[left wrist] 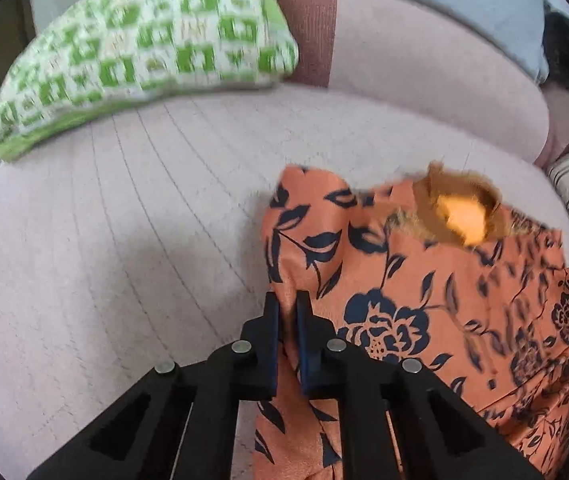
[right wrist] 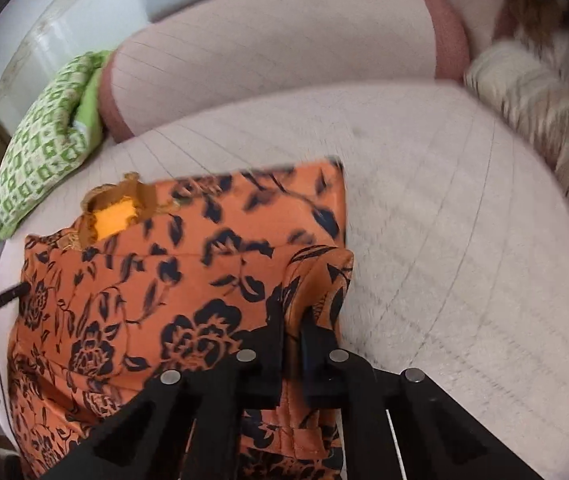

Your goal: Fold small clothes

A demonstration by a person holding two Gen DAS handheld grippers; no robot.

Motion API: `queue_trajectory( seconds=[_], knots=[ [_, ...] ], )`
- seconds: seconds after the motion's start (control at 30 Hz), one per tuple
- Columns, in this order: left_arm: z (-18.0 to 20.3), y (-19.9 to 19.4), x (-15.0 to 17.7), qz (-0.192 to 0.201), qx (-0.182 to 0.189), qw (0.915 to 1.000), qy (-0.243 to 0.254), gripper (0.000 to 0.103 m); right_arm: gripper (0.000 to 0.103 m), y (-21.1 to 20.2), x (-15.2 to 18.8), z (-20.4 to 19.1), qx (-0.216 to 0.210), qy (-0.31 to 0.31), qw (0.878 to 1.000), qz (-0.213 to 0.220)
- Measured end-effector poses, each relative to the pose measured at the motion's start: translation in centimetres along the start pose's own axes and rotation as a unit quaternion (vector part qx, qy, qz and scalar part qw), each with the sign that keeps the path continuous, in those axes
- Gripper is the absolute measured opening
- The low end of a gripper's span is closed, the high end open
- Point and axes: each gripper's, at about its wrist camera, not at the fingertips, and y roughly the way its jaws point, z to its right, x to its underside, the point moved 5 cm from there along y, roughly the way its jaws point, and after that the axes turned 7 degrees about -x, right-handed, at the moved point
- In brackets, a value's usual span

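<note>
Lying spread on a pale pink quilted sofa seat (left wrist: 124,240), the small orange garment with a dark blue flower print (left wrist: 424,280) has its brown-trimmed neck opening turned toward the backrest; the black two-finger left gripper (left wrist: 287,304) has its jaws pinched nearly together on the garment's left edge, cloth gathered between the pads; the black two-finger right gripper (right wrist: 293,320) is likewise clamped tight on a raised fold at the garment's right edge; nothing here serves as a container. A green-and-white patterned cushion (left wrist: 144,44) leans against the pink backrest; the left view shows it large and close; the right view shows a cream striped cushion (right wrist: 532,100) more fully, and a thin black tip touching the garment's far edge.
</note>
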Motion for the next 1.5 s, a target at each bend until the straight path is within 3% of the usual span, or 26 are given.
queue_trajectory(
  seconds=[0.1, 0.17, 0.27, 0.33, 0.4, 0.43, 0.47, 0.5, 0.7, 0.73, 0.77, 0.83, 0.87, 0.93, 1.0, 1.07, 1.1, 1.17, 1.23, 1.27, 1.37, 1.4, 1.43, 1.5],
  knots=[
    [-1.9, -2.9, -0.7, 0.06, -0.023, 0.9978, -0.018, 0.001, 0.006, -3.1, -1.7, -2.7, -0.006, -0.035, 0.998, 0.045],
    [-3.8, -3.6, -1.0, 0.083, -0.018, 0.9956, -0.041, 0.001, 0.007, -5.1, -3.1, -4.5, -0.013, -0.055, 0.994, 0.089],
    [-6.3, 0.0, 0.0, 0.015, -0.027, 0.9972, -0.068, 0.001, 0.01, -3.3, -3.7, -4.8, -0.007, -0.06, 0.994, 0.09],
    [-7.0, 1.0, 1.3, -0.005, -0.037, 0.9964, -0.076, 0.005, 0.01, 2.1, -2.2, -2.7, -0.014, -0.028, 0.999, 0.016],
    [-6.6, -0.2, 2.2, 0.002, 0.007, 0.9971, -0.076, 0.027, 0.013, 4.9, -0.1, -0.9, 0.004, 0.005, 0.999, -0.04],
    [-6.3, -0.9, 2.4, 0.005, 0.022, 0.9973, -0.07, 0.057, 0.014, 4.8, 0.6, -0.6, -0.013, 0.011, 0.999, -0.031],
    [-5.9, -1.9, 2.7, 0.013, 0.032, 0.9972, -0.067, 0.074, 0.016, 4.2, 0.8, -0.4, -0.027, 0.011, 1.0, -0.009],
    [-5.5, -3.0, 2.9, 0.027, 0.037, 0.9967, -0.067, 0.074, 0.018, 3.8, 1.0, -0.3, -0.036, 0.015, 0.999, -0.003],
    [-0.7, -4.4, 5.4, 0.004, 0.034, 0.9994, -0.001, 0.074, 0.026, 2.8, 1.2, 0.4, -0.056, 0.031, 0.998, -0.005],
    [-0.1, -4.0, 5.7, -0.001, 0.018, 0.9998, 0.012, 0.068, 0.026, 2.8, 1.2, 0.4, -0.056, 0.032, 0.998, -0.005],
    [0.3, -3.1, 6.4, -0.018, 0.0, 0.9995, 0.028, 0.055, 0.026, 2.8, 1.3, 0.3, -0.058, 0.034, 0.998, -0.005],
    [0.4, -3.1, 7.6, -0.045, 0.007, 0.9985, 0.032, 0.05, 0.026, 2.6, 1.1, 0.0, -0.06, 0.034, 0.998, -0.004],
    [0.3, -3.8, 8.0, -0.037, 0.011, 0.9986, 0.035, 0.052, 0.026, 2.5, 1.0, 0.0, -0.061, 0.036, 0.997, -0.006],
    [1.0, -6.2, 8.9, -0.002, 0.01, 0.997, 0.077, 0.068, 0.026, 2.3, 1.2, -0.1, -0.06, 0.033, 0.998, -0.011],
    [2.2, -7.3, 9.6, 0.025, -0.025, 0.9905, 0.133, 0.069, 0.026, 2.7, 1.1, -0.1, -0.058, 0.029, 0.998, -0.016],
    [2.5, -6.6, 10.3, 0.014, -0.062, 0.9833, 0.17, 0.069, 0.026, 3.1, 1.1, -0.2, -0.057, 0.032, 0.998, -0.015],
    [2.5, -6.1, 10.4, 0.009, -0.072, 0.982, 0.174, 0.068, 0.026, 3.2, 1.0, -0.3, -0.055, 0.033, 0.998, -0.015],
    [2.1, -5.1, 10.5, 0.0, -0.097, 0.9786, 0.182, 0.052, 0.026, 3.2, 1.0, -0.7, -0.055, 0.032, 0.998, -0.014],
    [2.1, -5.3, 10.9, -0.007, -0.078, 0.9822, 0.171, 0.026, 0.026, 3.2, 0.9, -1.0, -0.049, 0.025, 0.998, -0.016],
    [2.0, -5.5, 11.1, -0.003, -0.075, 0.9832, 0.166, 0.02, 0.026, 3.2, 0.8, -1.1, -0.048, 0.022, 0.998, -0.018],
    [1.5, -7.3, 10.8, 0.03, -0.072, 0.9885, 0.129, 0.014, 0.023, 3.2, 0.6, -1.6, -0.051, 0.013, 0.998, -0.022],
    [0.9, -8.3, 10.5, 0.046, -0.072, 0.9907, 0.105, 0.014, 0.012, 2.8, 0.3, -1.9, -0.053, 0.01, 0.998, -0.018],
    [0.5, -8.5, 10.0, 0.056, -0.076, 0.9915, 0.089, 0.014, 0.007, 2.3, 0.1, -2.3, -0.058, 0.007, 0.998, -0.01],
    [-1.0, -8.3, 10.2, 0.048, -0.077, 0.9945, 0.052, 0.014, 0.007, 0.1, -1.0, -3.5, -0.068, -0.001, 0.997, 0.031]
  ],
)
